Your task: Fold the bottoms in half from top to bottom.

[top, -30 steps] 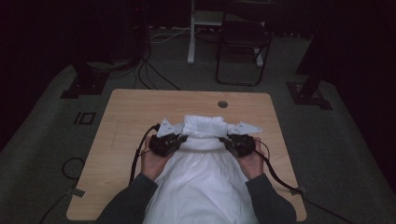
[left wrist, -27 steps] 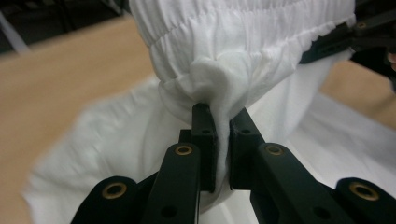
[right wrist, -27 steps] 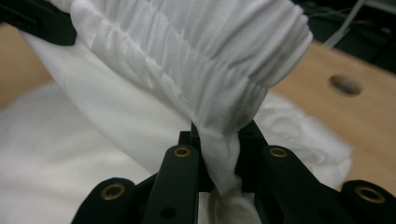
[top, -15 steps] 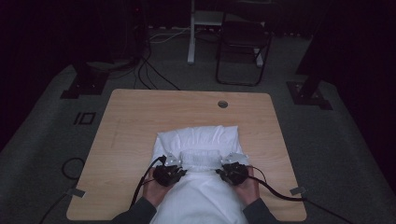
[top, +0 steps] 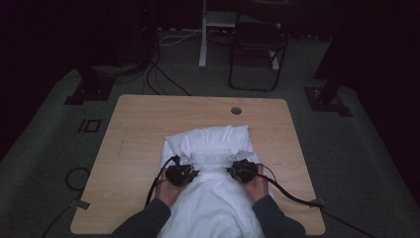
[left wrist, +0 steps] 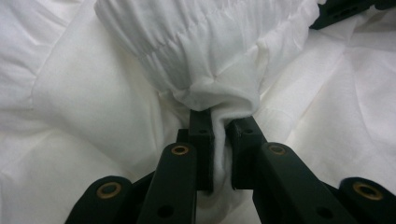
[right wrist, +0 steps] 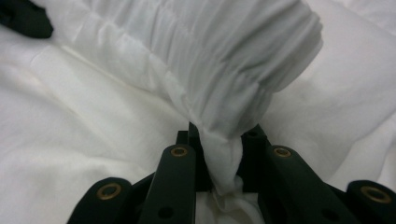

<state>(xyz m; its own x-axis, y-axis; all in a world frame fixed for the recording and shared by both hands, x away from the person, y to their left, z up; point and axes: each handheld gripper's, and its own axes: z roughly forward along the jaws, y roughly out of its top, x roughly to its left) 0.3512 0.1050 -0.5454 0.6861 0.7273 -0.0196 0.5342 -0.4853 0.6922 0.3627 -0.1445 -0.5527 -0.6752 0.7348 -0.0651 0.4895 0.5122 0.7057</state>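
The step in hand looked like a fold of a white garment (top: 213, 198): both grippers were clenched on its gathered waistband (top: 214, 157), one at each end, with the band held over the cloth below. The left gripper (top: 184, 167) sat at about 9 o'clock of the band and the right gripper (top: 241, 166) at about 3 o'clock. In the left gripper view the jaws were closed on a pinch of the band's corner (left wrist: 219, 100), cloth squeezed between them; in the right gripper view the jaws pinched a twisted tuft (right wrist: 224, 154) at the other end.

The next move, by my judgement, called for carrying both ends evenly toward 6 or 12 o'clock, keeping the band taut so the fold lands straight, then letting go together.

The garment was plain white, soft and creased, with fine gathers along the elastic band. It lay on the wooden desk (top: 138, 129), from the middle down past the 6 o'clock edge toward the person, whose hands held the grippers.
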